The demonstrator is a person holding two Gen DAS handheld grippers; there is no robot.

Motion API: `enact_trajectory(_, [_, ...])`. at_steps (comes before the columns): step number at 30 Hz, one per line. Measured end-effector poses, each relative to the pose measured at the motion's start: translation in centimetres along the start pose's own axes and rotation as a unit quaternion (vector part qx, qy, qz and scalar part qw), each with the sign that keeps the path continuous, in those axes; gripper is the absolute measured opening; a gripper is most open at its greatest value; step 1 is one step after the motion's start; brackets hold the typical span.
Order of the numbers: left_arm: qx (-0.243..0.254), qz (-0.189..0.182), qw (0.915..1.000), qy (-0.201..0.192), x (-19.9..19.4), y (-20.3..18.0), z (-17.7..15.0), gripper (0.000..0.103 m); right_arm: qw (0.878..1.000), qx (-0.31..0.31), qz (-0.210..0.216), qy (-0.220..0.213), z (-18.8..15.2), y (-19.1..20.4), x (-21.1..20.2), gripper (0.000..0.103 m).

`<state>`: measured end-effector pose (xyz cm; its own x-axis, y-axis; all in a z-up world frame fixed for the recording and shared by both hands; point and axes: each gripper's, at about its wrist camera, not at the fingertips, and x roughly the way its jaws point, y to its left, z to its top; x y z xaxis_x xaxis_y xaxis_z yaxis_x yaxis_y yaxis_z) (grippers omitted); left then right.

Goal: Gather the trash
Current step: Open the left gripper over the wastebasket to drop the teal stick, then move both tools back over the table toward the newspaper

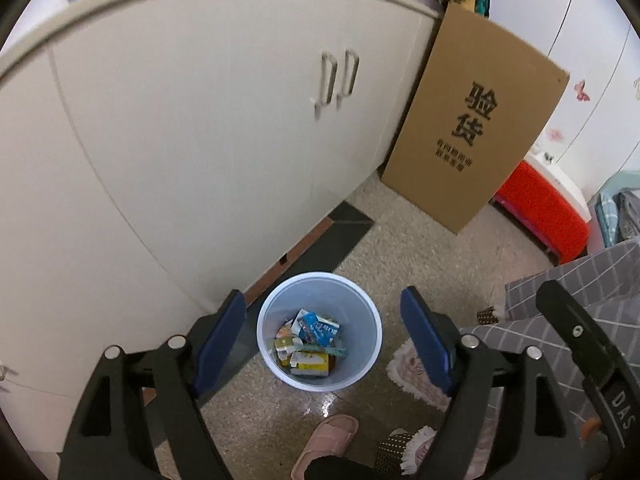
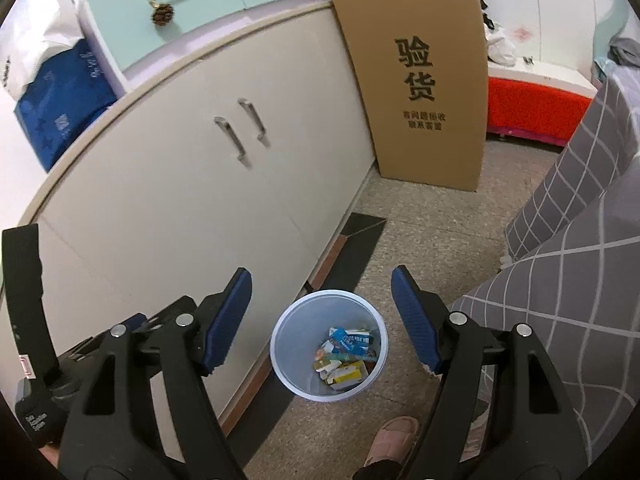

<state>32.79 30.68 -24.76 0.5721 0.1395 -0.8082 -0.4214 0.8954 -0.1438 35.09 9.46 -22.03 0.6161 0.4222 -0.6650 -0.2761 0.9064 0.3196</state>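
- We log one pale blue trash bin (image 1: 319, 332) standing upright on the speckled floor (image 1: 420, 252), just beside the base of the cabinet (image 1: 200, 140); the right wrist view shows the same bin (image 2: 329, 344).
- Inside the bin we see a heap of small cartons (image 1: 310, 340): at least one blue-and-white, one yellow-and-white, and one teal strip. The full count cannot be told, since they overlap.
- Left gripper (image 1: 322, 332): two blue-padded fingers (image 1: 218, 340) spread wide, nothing between them, held above the bin, which appears in the gap between them.
- Right gripper (image 2: 322, 320): two fingers (image 2: 414, 320) likewise spread apart and holding nothing, also above the bin.
- Cabinet front: two doors with two metal handles (image 2: 242, 132) side by side.
- One large flat cardboard box (image 2: 424, 76) with black printed characters stands on the floor, leaning at the cabinet's far end.
- One red stool or bench (image 2: 536, 108) sits behind the box.
- One pink slipper (image 1: 324, 444) on the person's foot, near the bin; a second slipper cannot be told.
- Grey checked bedding (image 2: 580, 280) hangs at the right.
- Two pinecone ornaments (image 2: 162, 14) hang on the mint drawers above the tabletop.
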Motion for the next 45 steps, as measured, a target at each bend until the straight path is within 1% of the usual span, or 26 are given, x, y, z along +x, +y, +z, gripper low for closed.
enact_trajectory(4, [-0.004,-0.003,0.9997,-0.025,-3.6,0.0,0.3,0.078,1.0,-0.001,0.013,-0.019,0.3,0.6,-3.2,0.073])
enact_trajectory(8, [-0.01,-0.014,0.9984,-0.053,-7.5,-0.6,0.4,0.078,0.999,0.002,0.024,-0.043,0.9,0.7,-6.8,0.074])
enact_trajectory(11, [-0.007,-0.026,0.9962,-0.083,-11.3,-1.8,0.0,0.08,0.998,0.01,0.034,-0.059,1.4,0.2,-10.1,0.075])
enact_trajectory(14, [0.004,-0.043,0.9938,-0.102,-14.2,-3.6,-0.5,0.081,0.996,0.021,0.037,-0.077,1.6,-0.9,-13.4,0.076])
enact_trajectory(17, [0.03,-0.057,0.9909,-0.118,-17.0,-6.5,-1.4,0.082,0.994,0.031,0.032,-0.098,1.8,-2.7,-17.0,0.076])
enact_trajectory(20, [0.076,-0.07,0.9861,-0.131,-19.4,-10.8,-2.9,0.082,0.992,0.04,0.019,-0.115,1.8,-5.3,-20.7,0.078])
enact_trajectory(22, [0.113,-0.081,0.9809,-0.136,-20.8,-14.2,-4.3,0.082,0.991,0.051,-0.001,-0.127,1.4,-7.7,-23.3,0.08])
enact_trajectory(24, [0.152,-0.094,0.9744,-0.136,-21.8,-17.8,-5.9,0.082,0.989,0.063,-0.015,-0.135,1.0,-10.1,-25.3,0.08])
enact_trajectory(25, [0.173,-0.102,0.9706,-0.133,-22.3,-19.9,-6.8,0.083,0.987,0.07,-0.033,-0.141,0.7,-11.8,-26.7,0.081])
enact_trajectory(26, [0.183,-0.108,0.9683,-0.132,-22.5,-21.0,-7.5,0.083,0.985,0.075,-0.047,-0.145,0.3,-13.2,-27.8,0.082])
enact_trajectory(28, [0.217,-0.121,0.9603,-0.126,-23.2,-25.0,-9.3,0.083,0.982,0.086,-0.069,-0.151,-0.4,-15.6,-29.5,0.083])
enact_trajectory(29, [0.227,-0.124,0.958,-0.125,-23.4,-26.0,-9.8,0.083,0.98,0.095,-0.085,-0.153,-0.8,-17.2,-30.5,0.084])
enact_trajectory(32, [0.276,-0.14,0.9438,-0.115,-24.2,-31.3,-12.6,0.084,0.972,0.115,-0.131,-0.157,-2.1,-21.4,-33.1,0.086])
enact_trajectory(34, [0.305,-0.159,0.9337,-0.099,-24.2,-34.3,-14.3,0.084,0.966,0.131,-0.153,-0.161,-3.0,-23.9,-34.5,0.086])
enact_trajectory(35, [0.319,-0.163,0.929,-0.095,-24.2,-35.6,-15.0,0.084,0.963,0.143,-0.164,-0.159,-3.5,-25.4,-35.2,0.087])
enact_trajectory(37, [0.356,-0.157,0.9163,-0.093,-24.0,-38.9,-16.9,0.084,0.96,0.17,-0.165,-0.149,-4.3,-28.5,-36.1,0.087])
enact_trajectory(38, [0.367,-0.154,0.9128,-0.092,-23.9,-40.0,-17.5,0.084,0.959,0.181,-0.164,-0.146,-4.8,-29.5,-36.4,0.087])
enact_trajectory(41, [0.402,-0.147,0.8995,-0.086,-23.2,-43.4,-19.6,0.084,0.952,0.211,-0.176,-0.134,-5.9,-33.2,-37.3,0.087])
enact_trajectory(42, [0.42,-0.138,0.8932,-0.084,-22.8,-44.7,-20.5,0.084,0.951,0.217,-0.178,-0.132,-6.1,-33.8,-37.4,0.087])
enact_trajectory(45, [0.454,-0.107,0.8811,-0.077,-21.4,-47.4,-22.0,0.084,0.95,0.231,-0.171,-0.126,-6.7,-35.8,-37.5,0.087])
